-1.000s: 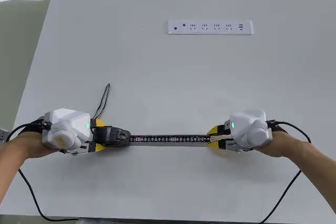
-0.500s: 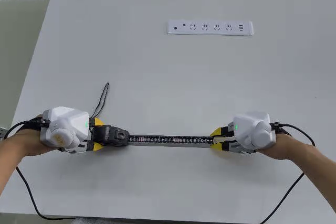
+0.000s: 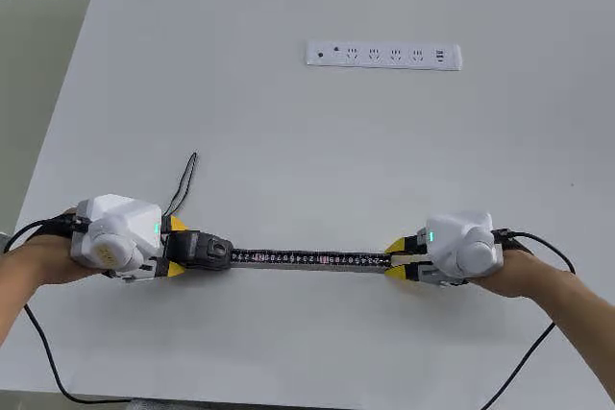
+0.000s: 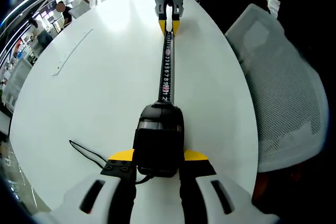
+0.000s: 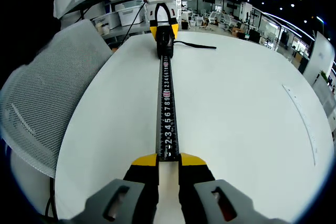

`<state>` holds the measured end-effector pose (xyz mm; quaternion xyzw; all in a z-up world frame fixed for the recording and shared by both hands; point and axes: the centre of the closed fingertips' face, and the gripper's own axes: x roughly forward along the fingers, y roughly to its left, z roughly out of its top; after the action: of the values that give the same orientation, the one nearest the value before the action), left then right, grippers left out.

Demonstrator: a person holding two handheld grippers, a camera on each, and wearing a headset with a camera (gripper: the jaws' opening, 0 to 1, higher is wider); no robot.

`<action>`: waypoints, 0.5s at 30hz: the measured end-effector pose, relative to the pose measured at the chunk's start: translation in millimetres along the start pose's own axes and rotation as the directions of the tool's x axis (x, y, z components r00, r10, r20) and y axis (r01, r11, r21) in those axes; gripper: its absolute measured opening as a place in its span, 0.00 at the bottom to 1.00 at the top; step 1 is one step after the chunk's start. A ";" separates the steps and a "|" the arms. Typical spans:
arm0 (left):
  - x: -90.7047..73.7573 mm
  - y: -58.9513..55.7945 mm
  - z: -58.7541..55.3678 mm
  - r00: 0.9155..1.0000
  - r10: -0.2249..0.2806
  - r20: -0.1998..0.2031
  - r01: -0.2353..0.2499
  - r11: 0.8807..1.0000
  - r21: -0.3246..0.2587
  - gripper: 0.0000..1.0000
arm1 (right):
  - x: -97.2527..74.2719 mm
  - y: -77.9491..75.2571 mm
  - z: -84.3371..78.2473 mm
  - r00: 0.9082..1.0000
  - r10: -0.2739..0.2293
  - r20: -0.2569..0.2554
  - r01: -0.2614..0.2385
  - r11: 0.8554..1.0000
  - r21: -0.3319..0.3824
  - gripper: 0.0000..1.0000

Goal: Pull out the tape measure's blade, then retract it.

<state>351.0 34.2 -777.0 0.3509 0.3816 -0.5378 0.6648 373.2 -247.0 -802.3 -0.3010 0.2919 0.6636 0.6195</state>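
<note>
The left gripper (image 3: 173,254) is seen with fingers clamped on the tape measure case (image 3: 204,251), low over the bench (image 3: 288,141). The blade (image 3: 307,258) is drawn slightly longer than a second ago. Its tip is pinched by the right gripper (image 3: 396,258) fingers. Pull-out is judged nearly done, with retraction outstanding.

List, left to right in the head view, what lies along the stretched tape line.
left gripper → tape measure case → blade → right gripper
</note>
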 end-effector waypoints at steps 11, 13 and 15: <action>3.1 2.2 -1.1 1.000 -0.006 -0.004 0.006 1.000 -0.013 0.28 | 2.1 -0.7 -2.5 0.999 -0.003 -0.034 0.003 1.000 -0.001 0.14; 3.2 2.3 -1.4 1.000 -0.006 -0.004 0.006 1.000 -0.013 0.28 | 2.2 0.3 -0.9 0.999 -0.001 -0.034 0.001 1.000 -0.003 0.14; 3.2 2.4 -1.5 1.000 -0.006 -0.004 0.006 1.000 -0.016 0.28 | 2.4 -0.6 -0.7 0.999 -0.005 -0.034 0.005 1.000 0.000 0.16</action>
<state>353.5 34.5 -780.5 0.3453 0.3884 -0.5362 0.6652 373.7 -245.9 -804.6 -0.3128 0.3017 0.6567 0.6163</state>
